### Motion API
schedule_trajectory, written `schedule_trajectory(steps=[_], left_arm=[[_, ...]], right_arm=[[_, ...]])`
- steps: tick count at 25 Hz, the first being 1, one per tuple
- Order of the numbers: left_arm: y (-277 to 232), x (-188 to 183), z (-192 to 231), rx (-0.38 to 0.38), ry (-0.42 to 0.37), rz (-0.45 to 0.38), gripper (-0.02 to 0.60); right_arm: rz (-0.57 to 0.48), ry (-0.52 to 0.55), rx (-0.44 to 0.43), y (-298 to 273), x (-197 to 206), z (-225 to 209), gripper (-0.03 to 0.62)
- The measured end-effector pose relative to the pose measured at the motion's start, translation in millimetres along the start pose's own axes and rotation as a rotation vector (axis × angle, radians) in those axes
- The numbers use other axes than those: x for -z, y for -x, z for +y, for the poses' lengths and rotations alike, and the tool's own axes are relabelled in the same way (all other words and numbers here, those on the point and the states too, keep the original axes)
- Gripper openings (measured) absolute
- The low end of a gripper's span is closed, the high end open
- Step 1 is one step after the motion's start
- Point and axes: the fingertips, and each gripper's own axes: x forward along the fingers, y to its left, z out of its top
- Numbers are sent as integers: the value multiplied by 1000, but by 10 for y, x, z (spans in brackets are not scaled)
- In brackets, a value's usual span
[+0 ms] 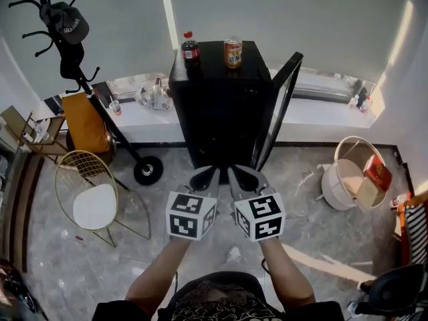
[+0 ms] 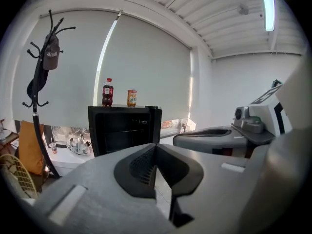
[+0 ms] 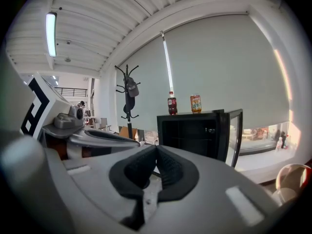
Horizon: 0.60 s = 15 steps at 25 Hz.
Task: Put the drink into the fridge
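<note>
**Two drinks on the fridge top, both grippers closed and empty**

A boxy matte-black fridge point(image 1: 224, 105) stands against a pale window ledge point(image 1: 154, 116). Its glazed door point(image 1: 277, 102) is swung open to the right. Two drinks stand upright on its flat top, a little apart. On the left is a round plastic bottle point(image 1: 190, 49) of dark liquid with a red cap, and on the right an orange metal can point(image 1: 233, 52).

The left gripper point(image 1: 212, 171) and the right gripper point(image 1: 234, 171) are held side by side in front of the fridge, well short of it. Each has a smooth grey shell and carries a white cube printed with black square markers. In the left gripper view the ribbed black fingers point(image 2: 141, 165) meet tip to tip with nothing between them. The right gripper view shows its own ribbed fingers point(image 3: 171, 168) closed together the same way, also holding nothing.

To the left, a black coat stand point(image 1: 73, 65) with curved hooks carries a dark cap point(image 1: 67, 20). Beside it, a gold wire chair point(image 1: 67, 169) with a round white seat pad sits on the glossy grey stone-patterned floor point(image 1: 174, 266). To the right lies a tilted white tub point(image 1: 334, 179).
</note>
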Motion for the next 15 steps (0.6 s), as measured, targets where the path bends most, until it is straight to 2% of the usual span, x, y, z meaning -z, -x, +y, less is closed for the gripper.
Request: schedule_trajectory(steps=[9, 15], left_arm=[[-702, -286, -30, -51, -13, 16, 5], [-905, -407, 4, -79, -12, 13, 5]], right_arm=[[2, -1, -61, -303, -176, -683, 0], [-4, 5, -90, -396, -266, -880, 0]])
